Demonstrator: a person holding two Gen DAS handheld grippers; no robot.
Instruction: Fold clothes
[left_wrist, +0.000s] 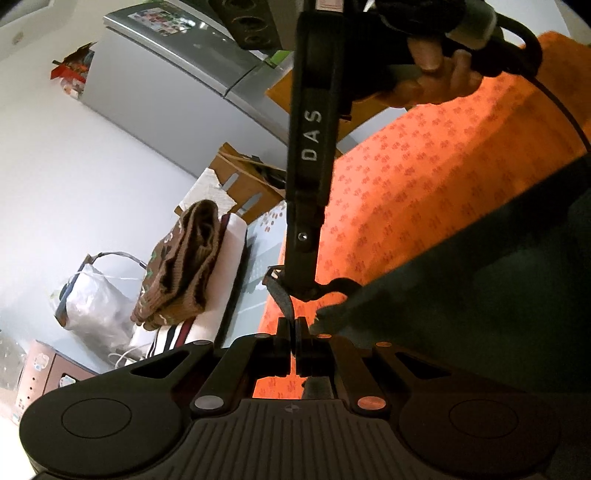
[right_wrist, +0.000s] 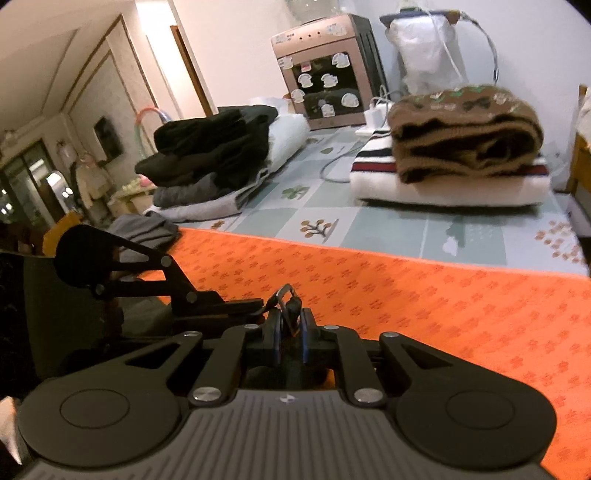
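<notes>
While the left tool (left_wrist: 295, 334) is clamped on a grey strap (left_wrist: 282, 299) of a dark garment (left_wrist: 480, 295), the right tool (right_wrist: 291, 328) is closed on dark fabric with a metal ring (right_wrist: 286, 291). The garment is held over an orange cloth (right_wrist: 406, 295) on the desk (right_wrist: 369, 206). Beyond, a folded brown sweater (right_wrist: 465, 133) is stacked on a white striped one (right_wrist: 443, 184), well apart from a dark pile (right_wrist: 210, 147).

White letters "DAS" run along the black right claw's finger (left_wrist: 312, 140); nothing else legible

left claw (left_wrist: 295, 334) pinching grey strap (left_wrist: 282, 299), apparently
</notes>
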